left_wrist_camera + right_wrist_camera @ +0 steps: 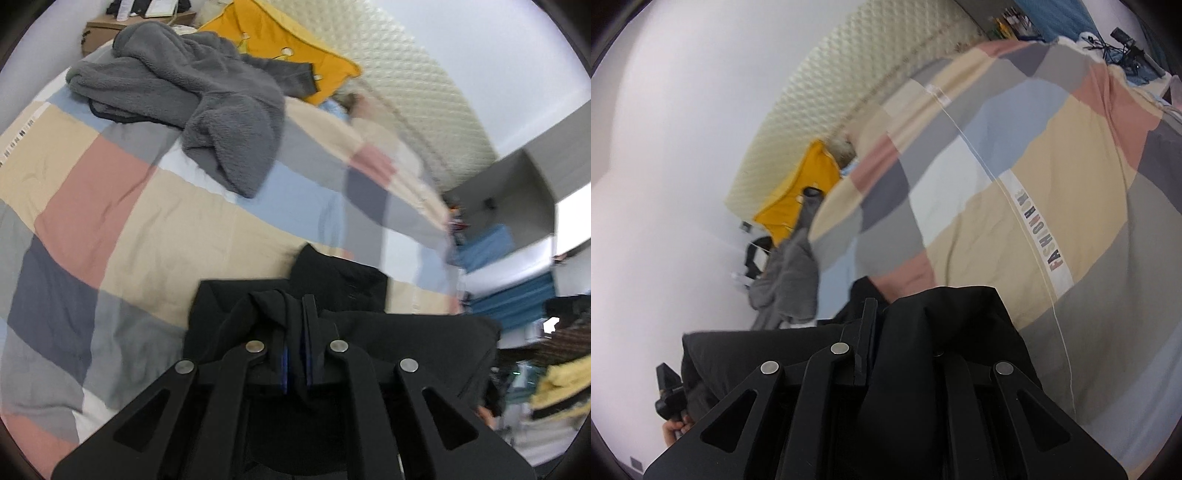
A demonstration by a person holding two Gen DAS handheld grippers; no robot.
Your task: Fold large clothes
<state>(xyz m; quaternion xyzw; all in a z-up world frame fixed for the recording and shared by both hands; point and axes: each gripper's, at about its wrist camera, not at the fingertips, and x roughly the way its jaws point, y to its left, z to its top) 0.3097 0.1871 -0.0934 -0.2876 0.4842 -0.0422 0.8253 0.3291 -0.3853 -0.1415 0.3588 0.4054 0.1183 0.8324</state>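
A black garment (343, 284) hangs over the near part of the patchwork bed cover (147, 206). My left gripper (295, 306) is shut on a fold of it, with black cloth bunched between the fingers. In the right wrist view my right gripper (882, 314) is shut on another part of the black garment (945, 317), and the cloth drapes over the right finger and hides it. Both grippers hold the garment lifted above the bed cover (997, 206).
A grey fleece garment (207, 107) lies crumpled at the far side of the bed, next to a yellow garment (288, 40). A quilted cream headboard (406, 85) stands behind. Shelves and blue cloth (491, 243) are at the right. The other gripper (668, 387) shows at the lower left of the right wrist view.
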